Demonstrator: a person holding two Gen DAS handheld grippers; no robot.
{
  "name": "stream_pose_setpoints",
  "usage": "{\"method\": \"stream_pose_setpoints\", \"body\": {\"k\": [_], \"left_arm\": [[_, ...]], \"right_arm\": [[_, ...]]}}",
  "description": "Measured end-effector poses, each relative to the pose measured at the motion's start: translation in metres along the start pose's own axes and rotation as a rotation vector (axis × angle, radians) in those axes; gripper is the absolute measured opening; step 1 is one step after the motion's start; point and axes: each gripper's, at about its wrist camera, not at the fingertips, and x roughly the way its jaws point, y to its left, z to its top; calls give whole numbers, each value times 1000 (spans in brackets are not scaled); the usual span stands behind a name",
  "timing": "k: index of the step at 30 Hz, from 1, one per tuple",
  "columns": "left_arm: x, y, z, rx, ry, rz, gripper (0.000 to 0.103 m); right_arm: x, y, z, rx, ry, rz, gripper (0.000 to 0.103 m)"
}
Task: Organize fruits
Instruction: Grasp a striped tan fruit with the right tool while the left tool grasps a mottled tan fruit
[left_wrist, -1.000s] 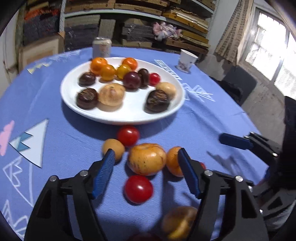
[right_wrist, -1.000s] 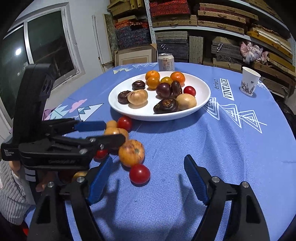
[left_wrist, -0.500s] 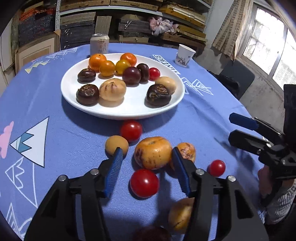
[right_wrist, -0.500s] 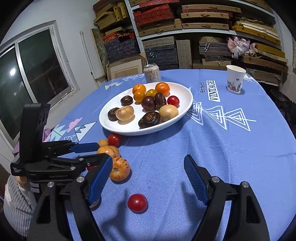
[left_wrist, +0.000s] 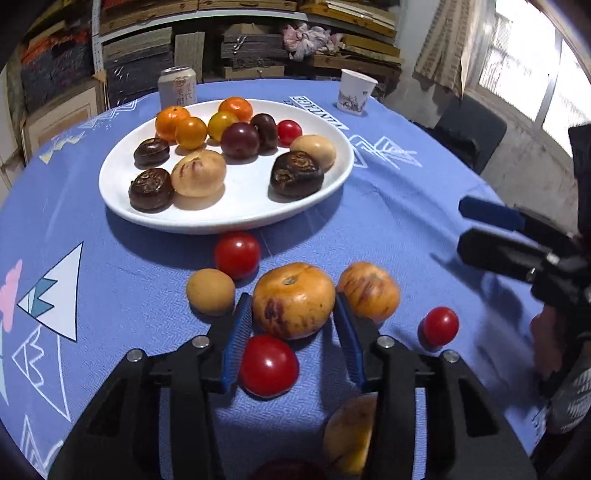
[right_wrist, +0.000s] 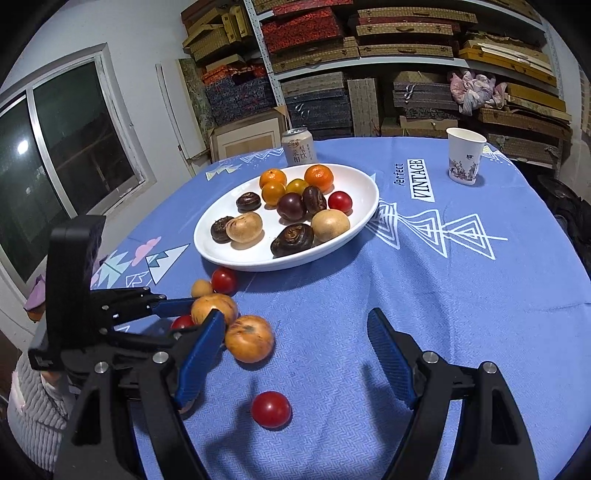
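A white plate (left_wrist: 236, 218) (right_wrist: 354, 181) holds several oranges, dark fruits and pale fruits. Loose fruit lies on the blue cloth in front of it. My left gripper (left_wrist: 293, 308) (right_wrist: 181, 314) has its blue pads touching both sides of a large orange-yellow fruit (left_wrist: 293, 299) (right_wrist: 212, 306). Around it lie a red tomato (left_wrist: 269, 364), a small yellow fruit (left_wrist: 210, 291), a streaked orange fruit (left_wrist: 369, 290) (right_wrist: 249, 338) and another tomato (left_wrist: 237, 254) (right_wrist: 224, 280). My right gripper (right_wrist: 295, 350) (left_wrist: 480, 229) is open and empty above a small tomato (right_wrist: 270, 409) (left_wrist: 440, 325).
A drink can (left_wrist: 177, 90) (right_wrist: 298, 146) stands behind the plate. A paper cup (left_wrist: 354, 92) (right_wrist: 463, 155) stands at the back right. A yellow fruit (left_wrist: 347, 439) lies under my left gripper's right finger. Shelves of boxes line the wall beyond the round table.
My left gripper's jaws have narrowed onto the large orange-yellow fruit. My right gripper has pulled back and risen. The small tomato has rolled clear to the right.
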Motion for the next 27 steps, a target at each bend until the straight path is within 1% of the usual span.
{"method": "stream_pose_setpoints", "body": {"k": [3, 5, 8, 10, 13, 15, 17, 19, 21, 23, 25, 27], "left_arm": [[-2, -4, -2, 15, -16, 39, 43], [-8, -5, -3, 14, -39, 53, 43], [-29, 4, -1, -26, -115, 68, 43], [-41, 12, 1, -59, -158, 106, 43], [-47, 24, 3, -110, -176, 135, 43], [-48, 27, 4, -121, -178, 146, 43], [-48, 27, 4, -120, -179, 152, 43], [-50, 27, 3, -118, -182, 156, 43], [-51, 28, 3, -121, -183, 156, 44], [-50, 28, 3, -126, -182, 154, 44], [-50, 29, 3, -129, -180, 156, 44], [-49, 30, 3, -133, -175, 159, 44]], "right_arm": [[5, 3, -2, -16, 21, -9, 80], [8, 7, -5, -29, 37, -5, 80], [15, 17, -9, -74, 62, 2, 80], [19, 27, -12, -110, 75, 1, 80], [27, 42, -15, -169, 103, 5, 80], [33, 53, -15, -209, 112, -7, 80], [38, 60, -15, -235, 126, -6, 75], [44, 63, -15, -243, 144, -2, 65], [51, 63, -15, -236, 172, 10, 58], [55, 61, -14, -224, 185, 10, 56], [56, 61, -15, -217, 187, 12, 51], [59, 61, -16, -215, 196, 17, 50]]}}
